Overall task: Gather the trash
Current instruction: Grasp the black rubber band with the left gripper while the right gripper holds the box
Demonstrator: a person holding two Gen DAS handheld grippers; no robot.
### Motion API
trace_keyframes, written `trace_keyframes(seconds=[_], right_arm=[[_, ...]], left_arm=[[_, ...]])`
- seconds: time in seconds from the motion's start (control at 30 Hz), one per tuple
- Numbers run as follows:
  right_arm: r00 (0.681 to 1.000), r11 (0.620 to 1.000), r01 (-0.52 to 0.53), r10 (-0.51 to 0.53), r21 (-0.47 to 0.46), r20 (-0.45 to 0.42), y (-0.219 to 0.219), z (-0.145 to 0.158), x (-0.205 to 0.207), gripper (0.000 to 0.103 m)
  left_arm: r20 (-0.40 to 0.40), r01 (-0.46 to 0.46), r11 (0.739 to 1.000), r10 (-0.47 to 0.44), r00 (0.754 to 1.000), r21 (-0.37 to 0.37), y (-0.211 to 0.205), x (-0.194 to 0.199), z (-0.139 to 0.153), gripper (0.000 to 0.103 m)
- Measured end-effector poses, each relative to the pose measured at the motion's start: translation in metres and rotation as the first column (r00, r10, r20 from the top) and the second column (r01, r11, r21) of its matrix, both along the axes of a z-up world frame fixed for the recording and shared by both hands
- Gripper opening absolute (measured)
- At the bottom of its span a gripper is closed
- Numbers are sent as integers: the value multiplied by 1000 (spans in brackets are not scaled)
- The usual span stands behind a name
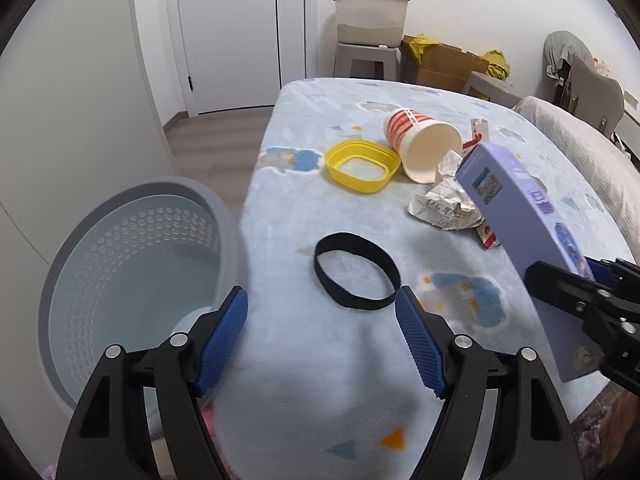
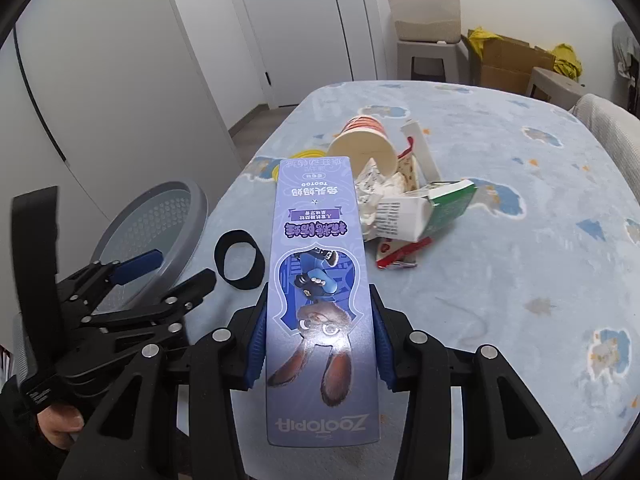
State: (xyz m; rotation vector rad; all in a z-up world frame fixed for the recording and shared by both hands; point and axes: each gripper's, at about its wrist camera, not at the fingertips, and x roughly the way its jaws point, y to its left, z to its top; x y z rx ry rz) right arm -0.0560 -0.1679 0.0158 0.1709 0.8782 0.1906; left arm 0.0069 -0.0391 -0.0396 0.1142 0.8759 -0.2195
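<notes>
My right gripper point(image 2: 319, 312) is shut on a long purple cartoon-printed box point(image 2: 316, 232) and holds it above the table. The left wrist view shows that box point(image 1: 516, 208) at the right, with the right gripper point(image 1: 572, 274) clamped low on it. My left gripper point(image 1: 322, 300) is open and empty, just in front of a black band ring point(image 1: 356, 276). A grey perforated bin point(image 1: 132, 256) stands off the table's left edge, beside the left gripper point(image 2: 172, 270). Further back lie a tipped paper cup point(image 1: 424, 148), crumpled paper point(image 1: 440, 204), a yellow lid frame point(image 1: 362, 164) and a green-white carton point(image 2: 436, 208).
The table wears a light blue patterned cloth point(image 2: 500, 280). A red wrapper point(image 2: 396, 254) lies by the carton. Behind the table are a white door point(image 1: 240, 32), a stool with a plastic tub point(image 1: 370, 20), cardboard boxes point(image 1: 440, 62) and a chair point(image 1: 592, 84).
</notes>
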Motion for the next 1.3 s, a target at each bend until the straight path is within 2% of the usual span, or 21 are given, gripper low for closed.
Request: trace_keyframes(seconds=[0.3,0.6,0.67,0.83,0.93,1.13,1.3], right_arm=[[1000,999,24,-24,39,12,-25,4,-13,43],[1000,997,17,-18,70,17,-33,6,-17,43],[1000,997,12,-13,70,19,-33,7,-18,43],[1000,998,0,-2,65,21,-31,6,-17,43],[1000,998,1,-2,61,15,-31,4,-15,43],[1000,999,8,-8,44,-3,-27,-3,-10,43],[1000,1000,-3,3,28,-4,-16,-5,-7,43]], left_arm=[[-65,29,1000,-29,997,8,-22,14,-20,73],[-76,-1,999,4,997,35,-34,41,-35,73],[-69,-8,1000,10,998,30,-33,42,-35,68],[-69,16,1000,-16,998,10,-33,38,-32,36],[-74,32,1000,-32,997,-2,-31,33,-31,24],[-51,18,1000,-19,998,-20,-17,22,-20,21],[25,-3,1000,3,1000,-9,-1,6,3,21]])
